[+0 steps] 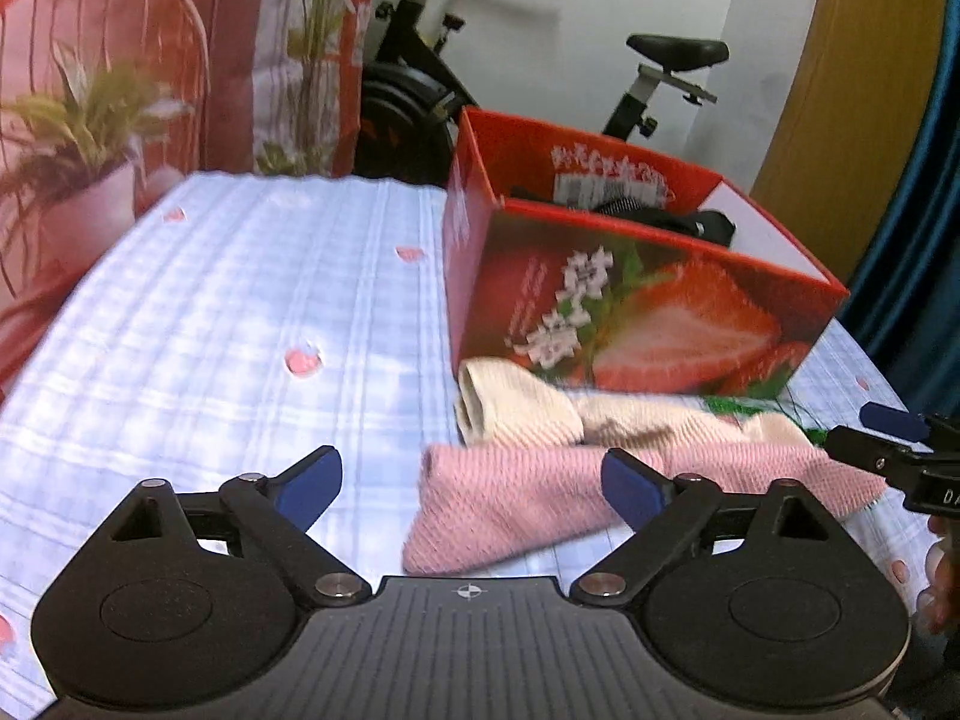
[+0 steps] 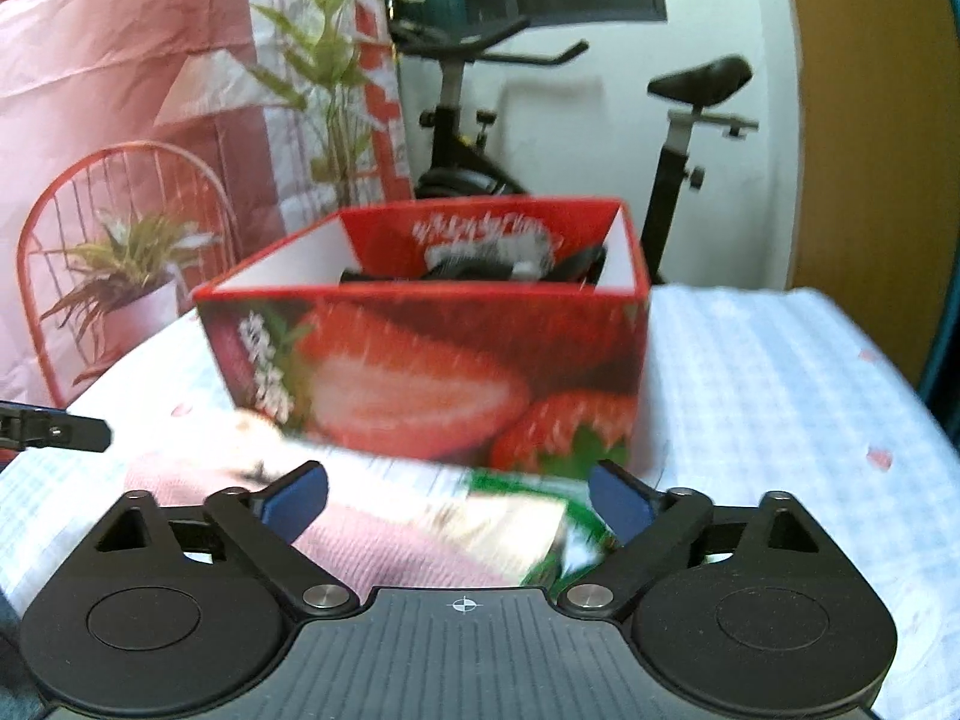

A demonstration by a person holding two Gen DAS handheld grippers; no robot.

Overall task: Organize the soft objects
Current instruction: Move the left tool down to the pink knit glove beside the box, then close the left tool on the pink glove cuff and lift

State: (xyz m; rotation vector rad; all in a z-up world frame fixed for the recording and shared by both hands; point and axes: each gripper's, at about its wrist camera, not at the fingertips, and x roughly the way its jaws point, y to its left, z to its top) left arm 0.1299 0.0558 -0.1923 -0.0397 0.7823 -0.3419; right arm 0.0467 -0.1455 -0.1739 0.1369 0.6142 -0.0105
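1. Left gripper point(image 1: 471, 489), jaws wide and empty; pink cloth point(image 1: 540, 498) lies between its pads, long axis running 9 to 3 o'clock, cream cloth point(image 1: 528, 408) behind, strawberry box point(image 1: 630, 300) at 1 o'clock.
2. Right gripper point(image 2: 459, 504), jaws spread, empty; green-edged cloth point(image 2: 516, 528) between pads, box point(image 2: 432, 372) at 12 o'clock.

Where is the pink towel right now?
In the left wrist view, the pink towel lies on the checked tablecloth, just in front of the strawberry box, beside a cream towel.
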